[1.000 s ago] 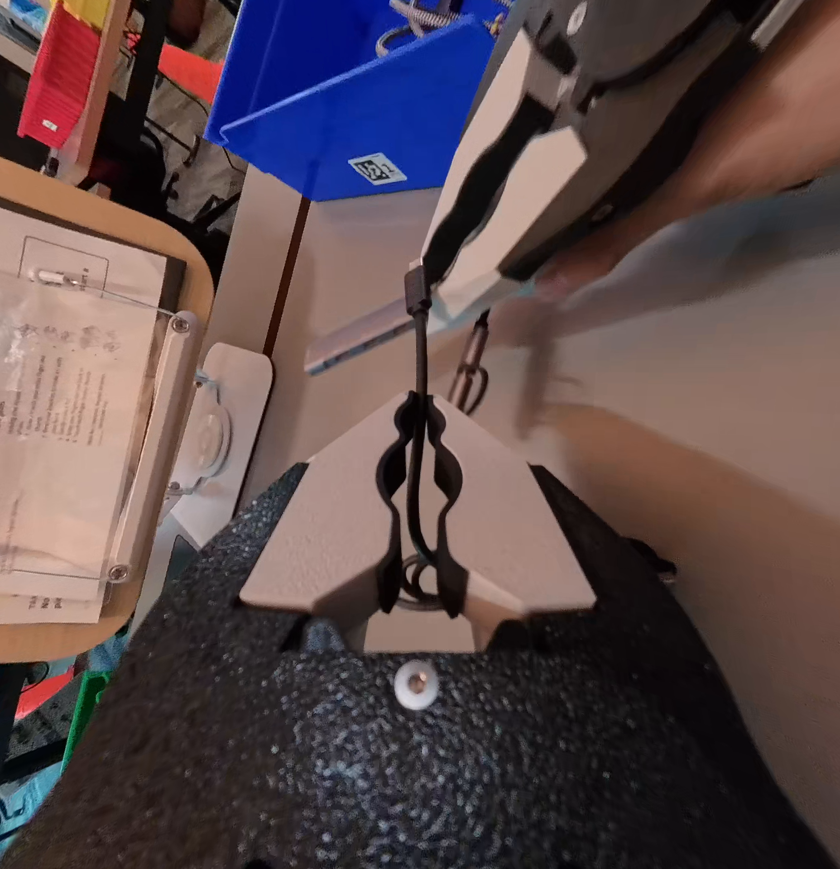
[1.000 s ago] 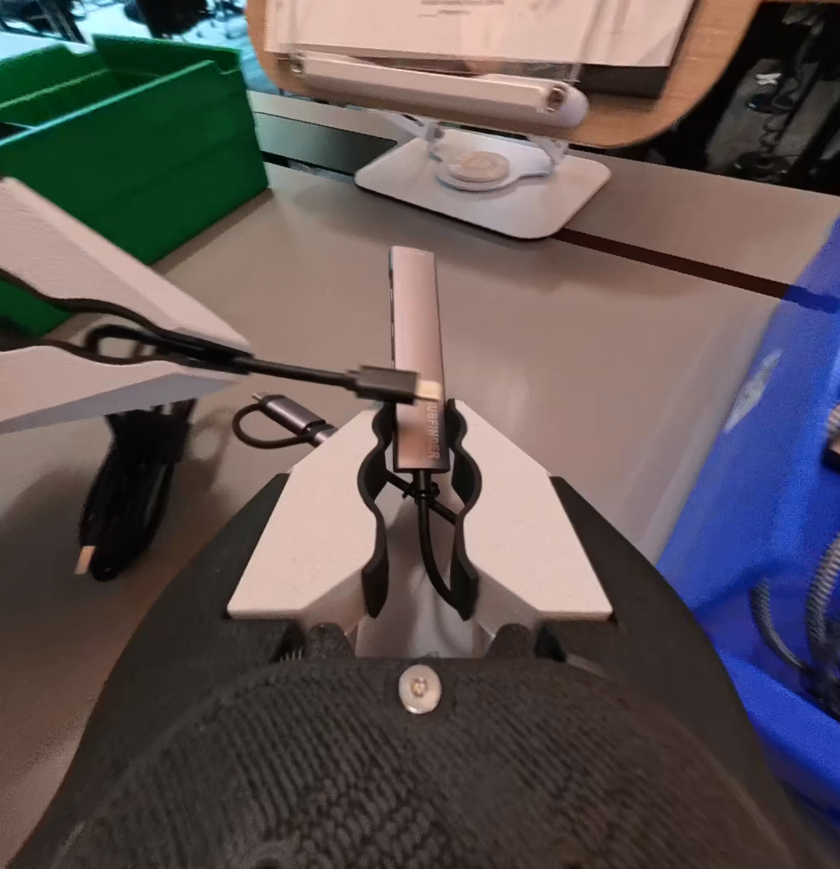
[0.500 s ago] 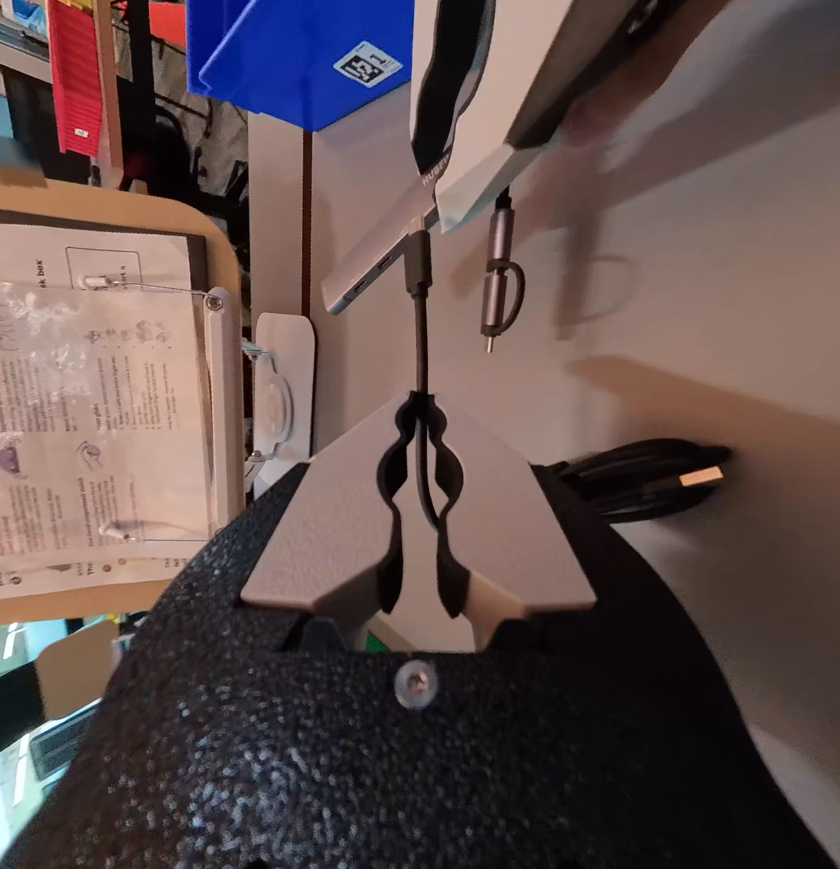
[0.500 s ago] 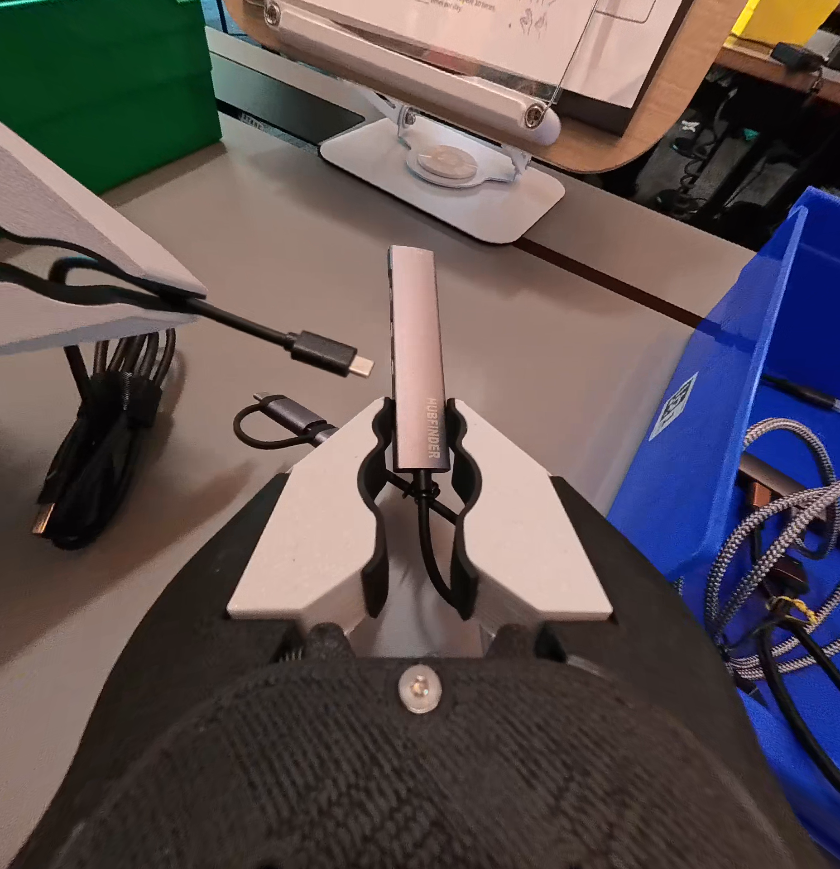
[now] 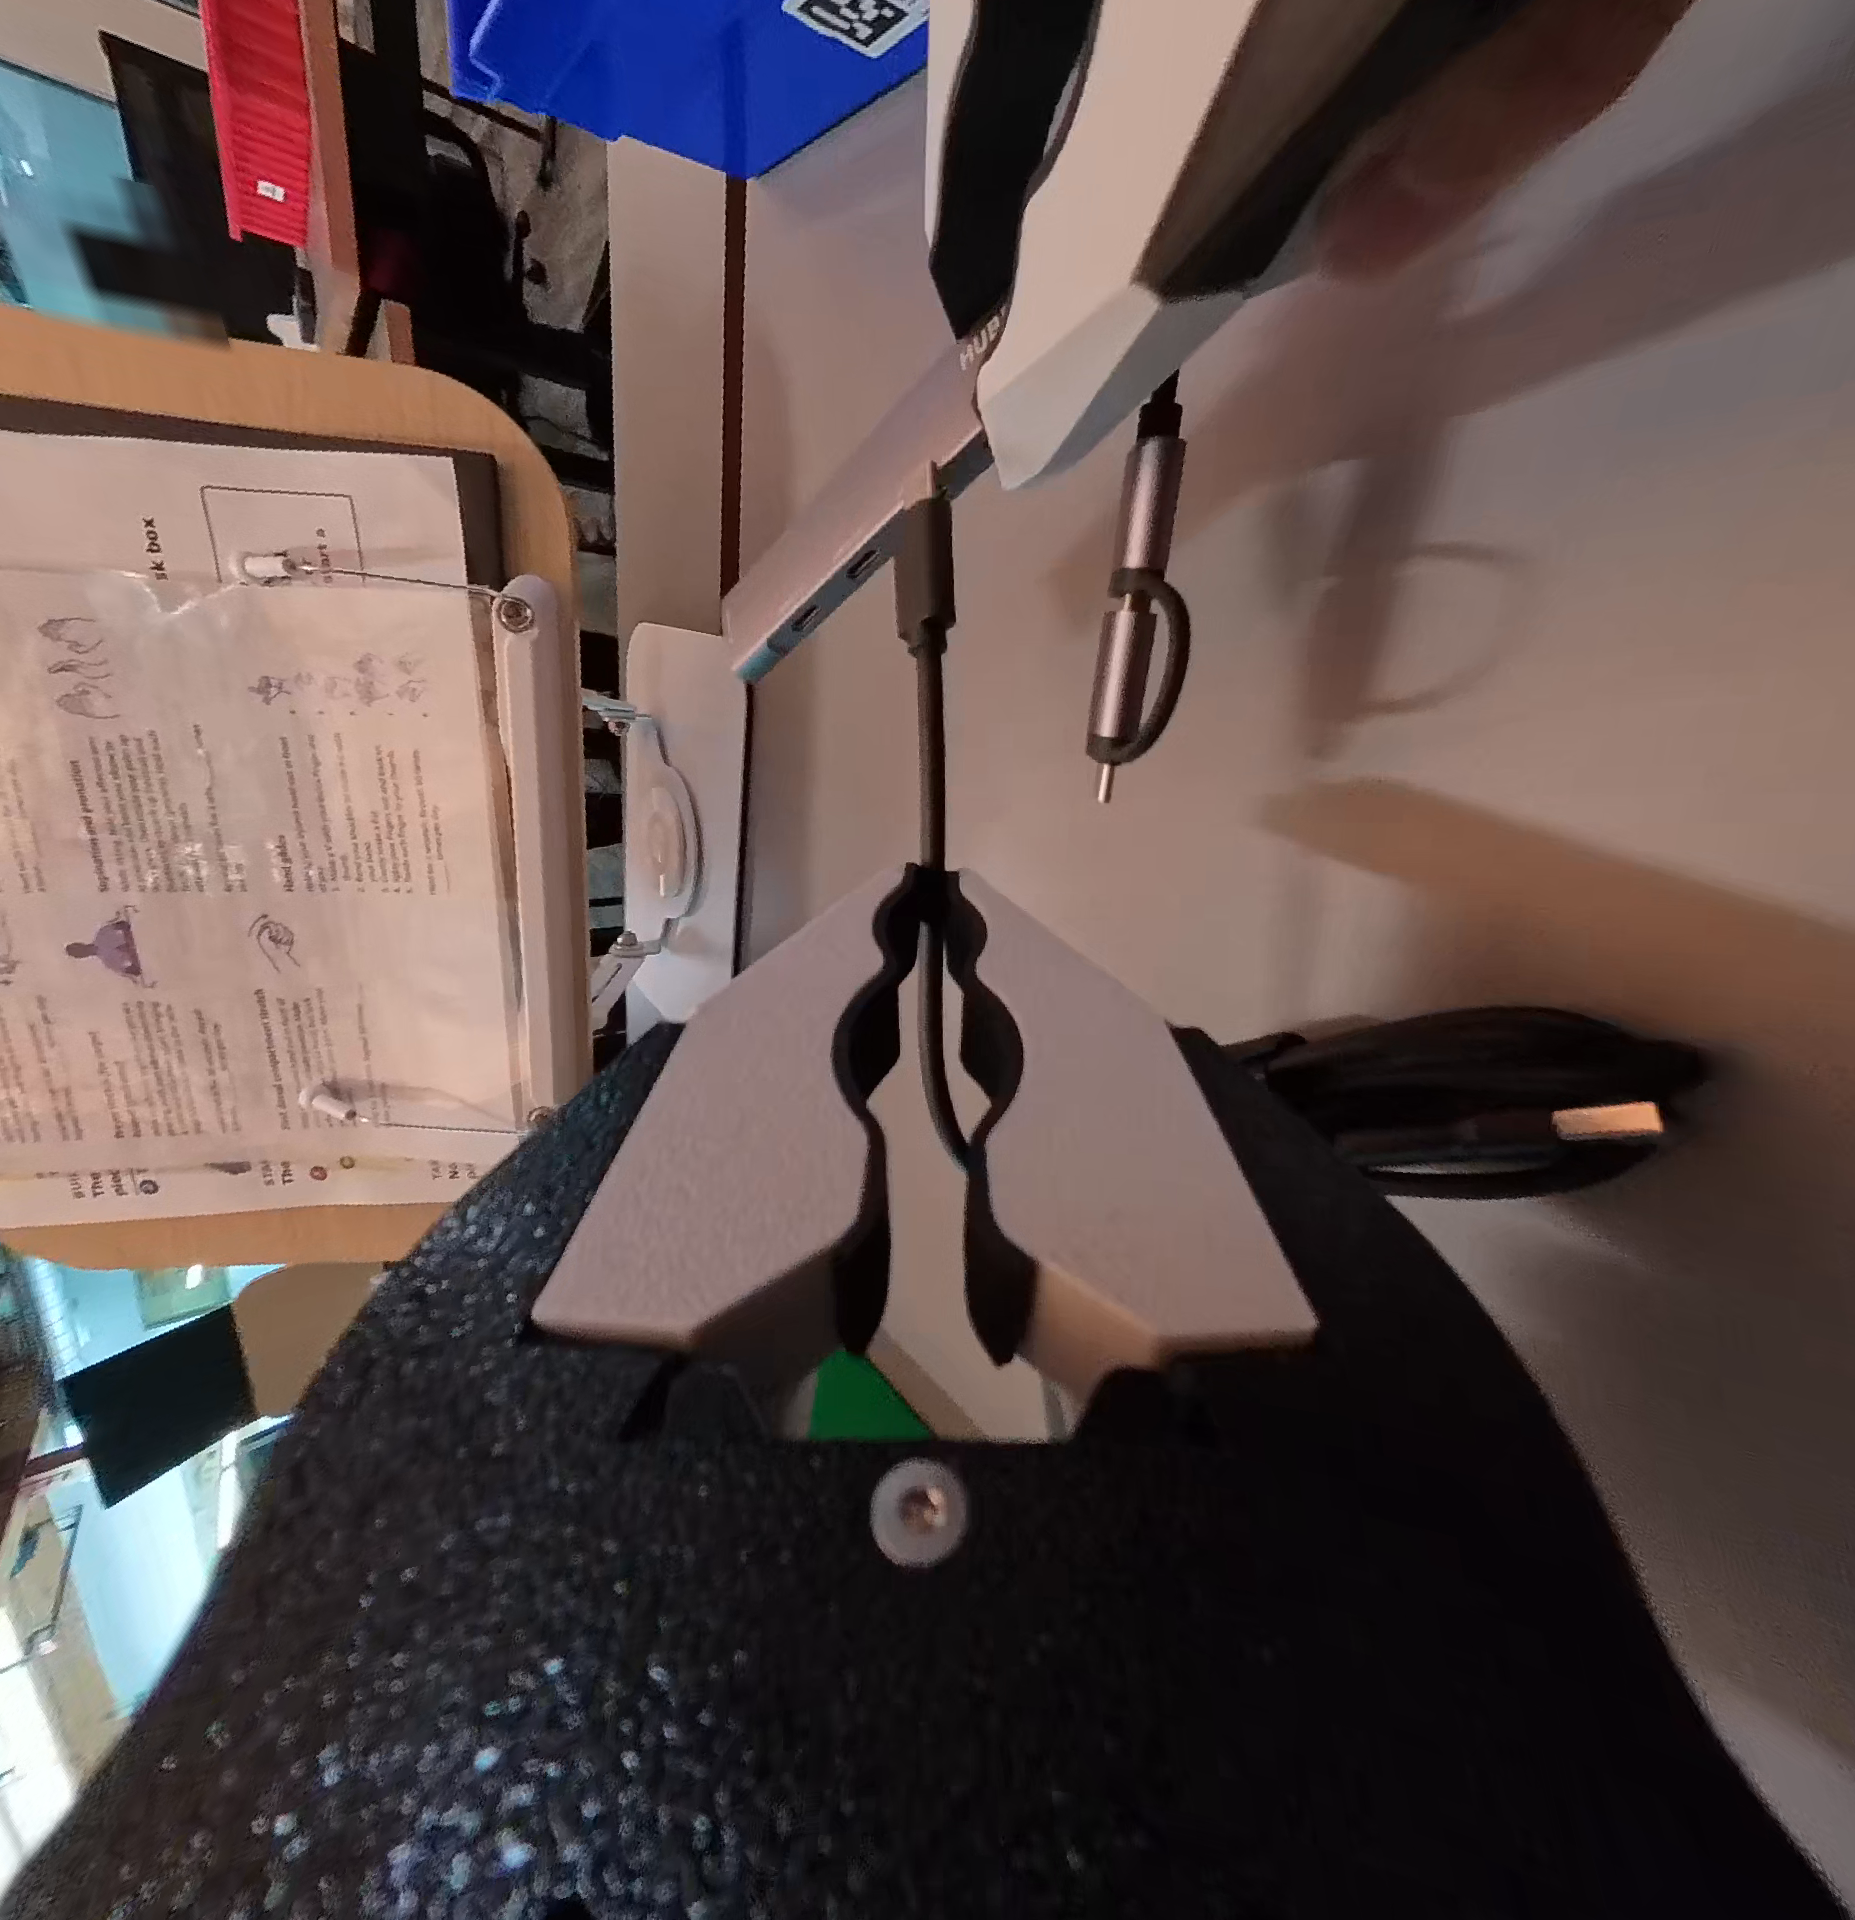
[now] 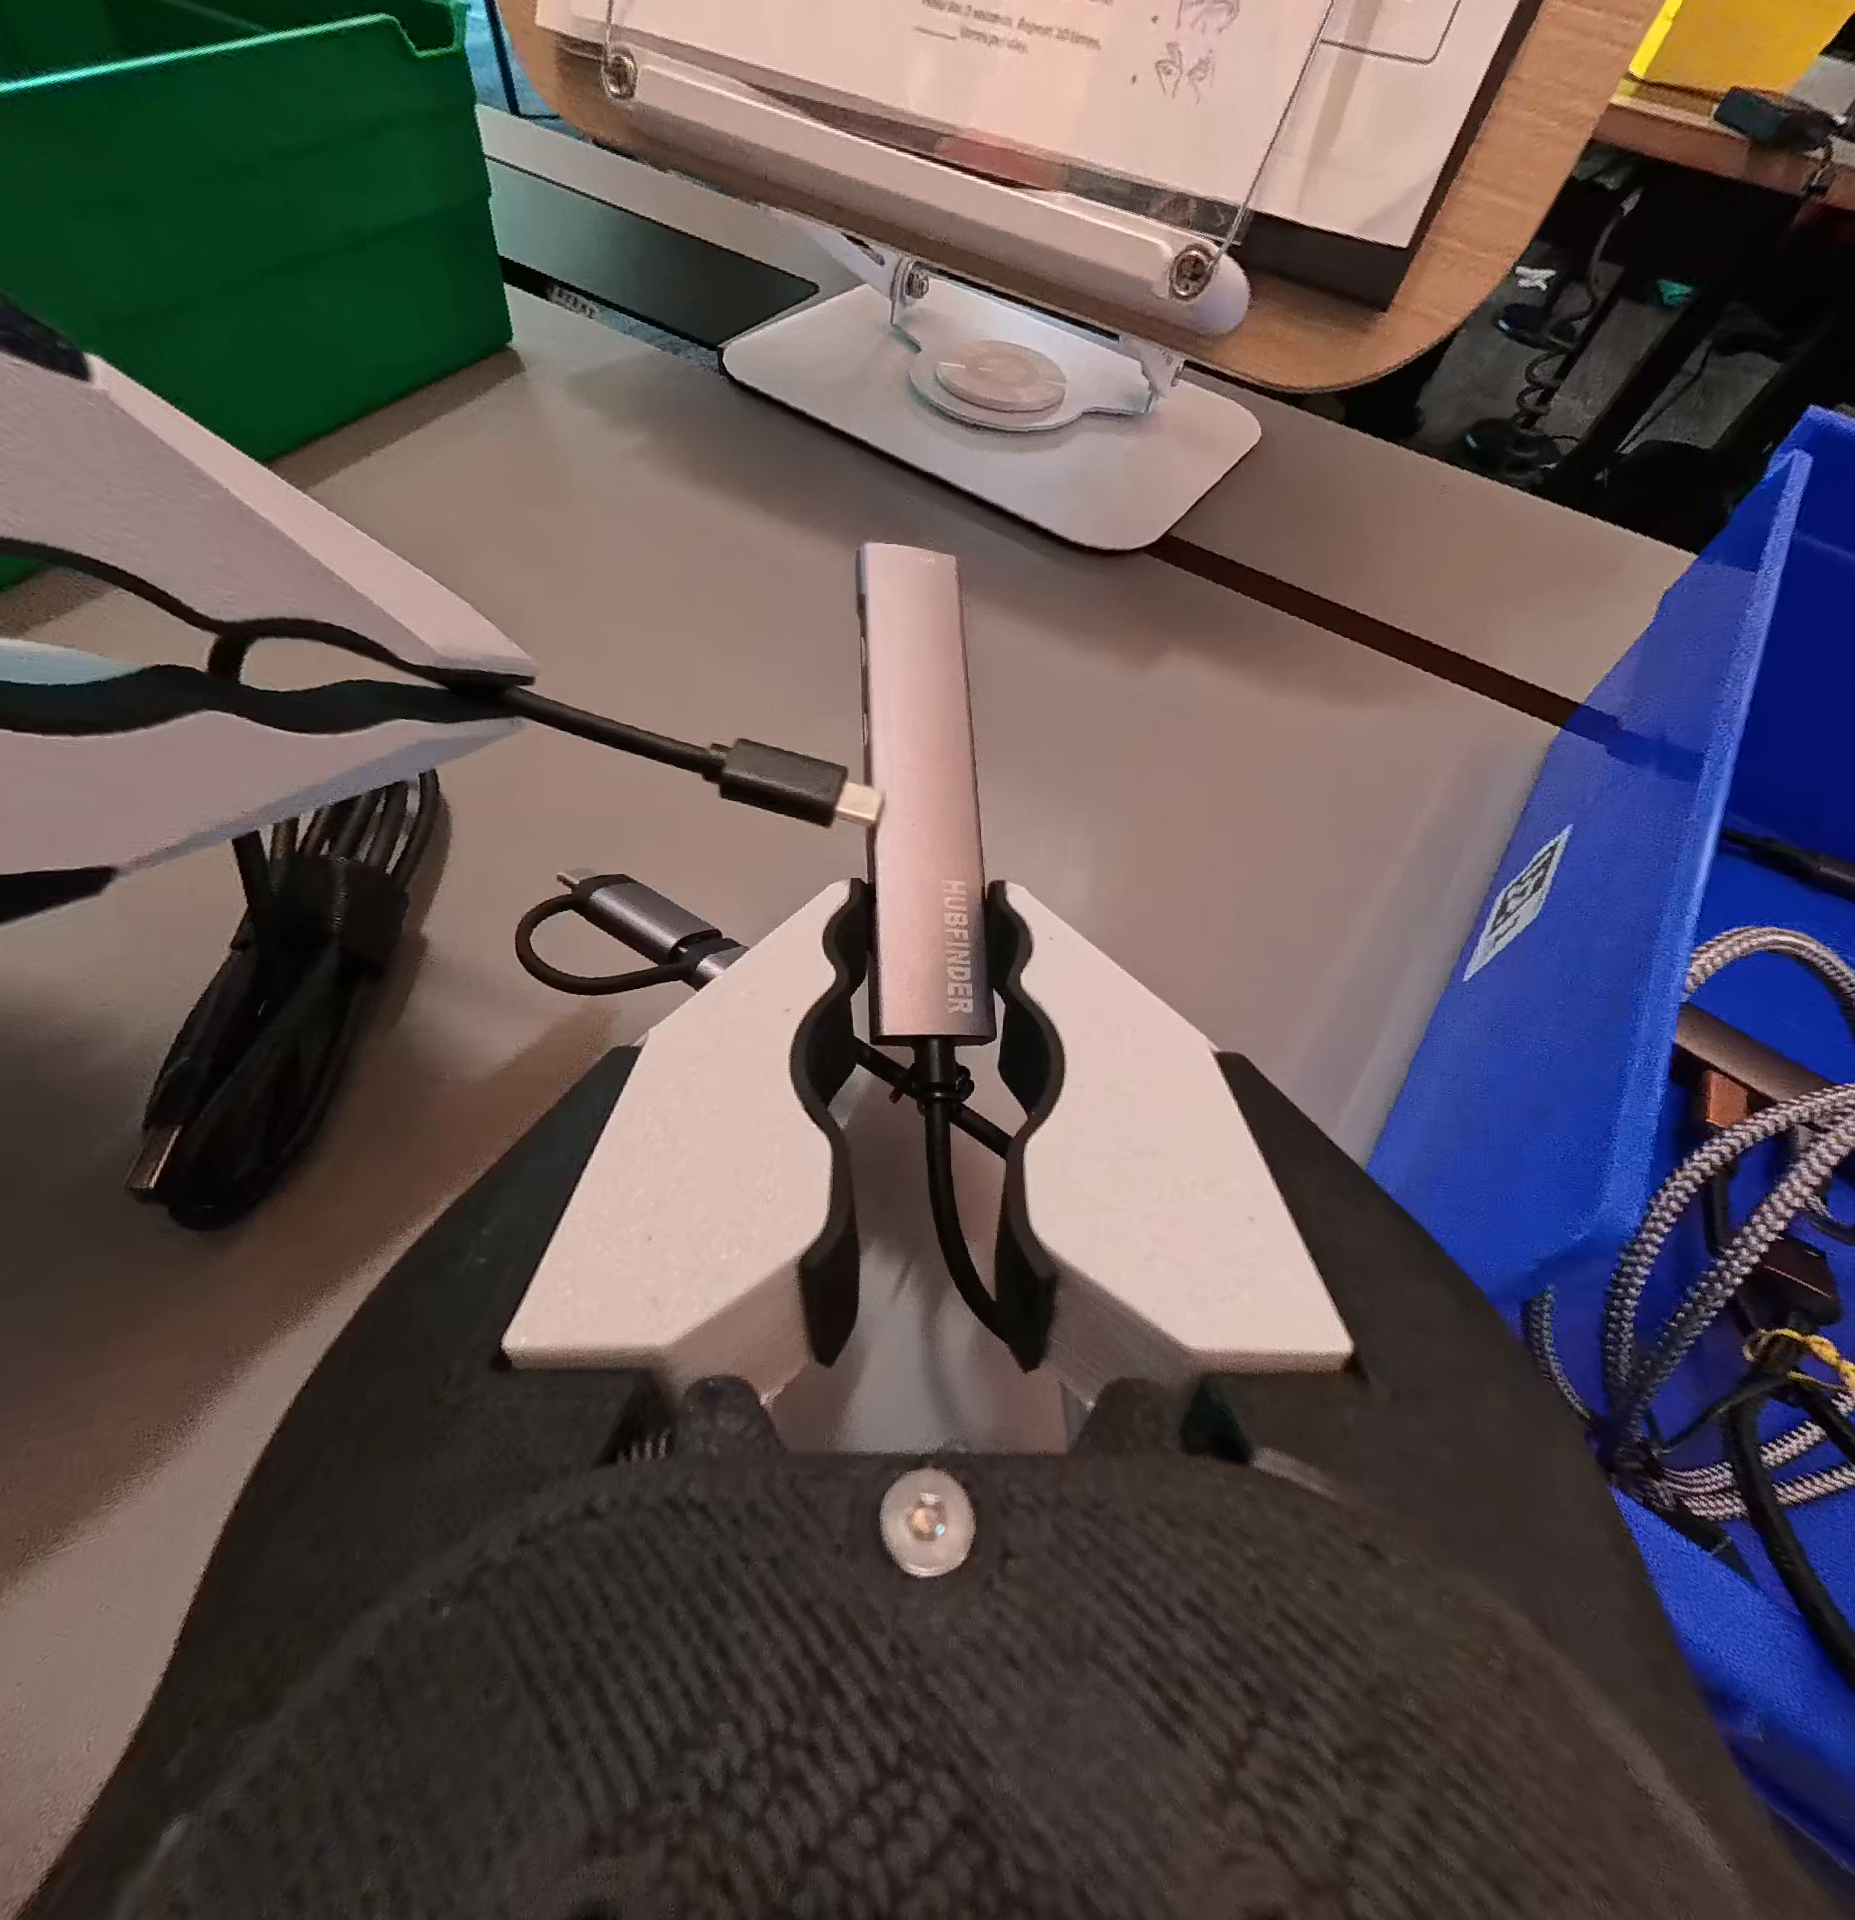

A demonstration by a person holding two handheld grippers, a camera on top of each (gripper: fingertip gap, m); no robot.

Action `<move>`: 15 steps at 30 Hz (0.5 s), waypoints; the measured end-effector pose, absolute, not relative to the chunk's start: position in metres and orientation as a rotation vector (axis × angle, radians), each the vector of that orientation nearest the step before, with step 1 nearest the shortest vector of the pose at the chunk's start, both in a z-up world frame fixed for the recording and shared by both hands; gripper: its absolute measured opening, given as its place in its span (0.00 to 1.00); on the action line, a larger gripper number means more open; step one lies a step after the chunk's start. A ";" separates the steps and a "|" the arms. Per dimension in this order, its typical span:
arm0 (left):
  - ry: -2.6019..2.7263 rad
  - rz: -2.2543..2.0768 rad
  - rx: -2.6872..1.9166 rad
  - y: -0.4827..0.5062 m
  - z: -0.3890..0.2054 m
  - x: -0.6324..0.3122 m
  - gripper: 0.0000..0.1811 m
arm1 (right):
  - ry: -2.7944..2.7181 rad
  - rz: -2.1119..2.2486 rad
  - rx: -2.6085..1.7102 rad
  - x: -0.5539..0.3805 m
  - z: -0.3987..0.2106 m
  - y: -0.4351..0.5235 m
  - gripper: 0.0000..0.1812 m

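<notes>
My right gripper (image 6: 923, 904) is shut on a slim grey USB hub (image 6: 915, 769) and holds it above the table, pointing away. The hub's own short cable ends in a grey plug (image 6: 642, 914) hanging at the left. My left gripper (image 5: 933, 883) is shut on a thin black cable (image 5: 931, 769). The cable's black plug (image 6: 788, 779) has its metal tip against the hub's left side. In the left wrist view the plug (image 5: 923, 571) meets the hub (image 5: 850, 561) at its row of ports. The rest of this cable lies bundled (image 6: 279, 997) on the table.
A blue bin (image 6: 1671, 935) with braided cables stands at the right. A green bin (image 6: 227, 208) stands at the far left. A document stand on a white base (image 6: 1006, 416) with printed sheets is behind the hub, on the grey table (image 6: 1266, 779).
The left gripper has brought the black plug back to the right, from a gap beside the hub half a second ago to its tip touching the hub's side. The right gripper keeps its grip.
</notes>
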State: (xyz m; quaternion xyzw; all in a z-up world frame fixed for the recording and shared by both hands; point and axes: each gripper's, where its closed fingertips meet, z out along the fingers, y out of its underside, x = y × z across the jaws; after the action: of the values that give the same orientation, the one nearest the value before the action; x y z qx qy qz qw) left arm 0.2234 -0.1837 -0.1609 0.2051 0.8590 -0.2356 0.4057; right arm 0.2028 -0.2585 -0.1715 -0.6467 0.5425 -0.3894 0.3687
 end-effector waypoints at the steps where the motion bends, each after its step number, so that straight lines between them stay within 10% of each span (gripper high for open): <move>1: 2.155 -0.584 0.519 -0.184 -0.161 0.224 0.00 | 1.392 -1.001 -1.660 0.203 -0.171 -0.258 0.12; 15: 2.106 -0.543 0.479 -0.185 -0.161 0.226 0.00 | 1.421 -1.008 -1.625 0.204 -0.172 -0.262 0.12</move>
State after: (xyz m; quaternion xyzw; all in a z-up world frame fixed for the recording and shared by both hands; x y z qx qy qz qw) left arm 0.2259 -0.1850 -0.1612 0.1932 0.8485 -0.2187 0.4415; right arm 0.2039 -0.2616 -0.1717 -0.6335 0.5540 -0.3929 0.3707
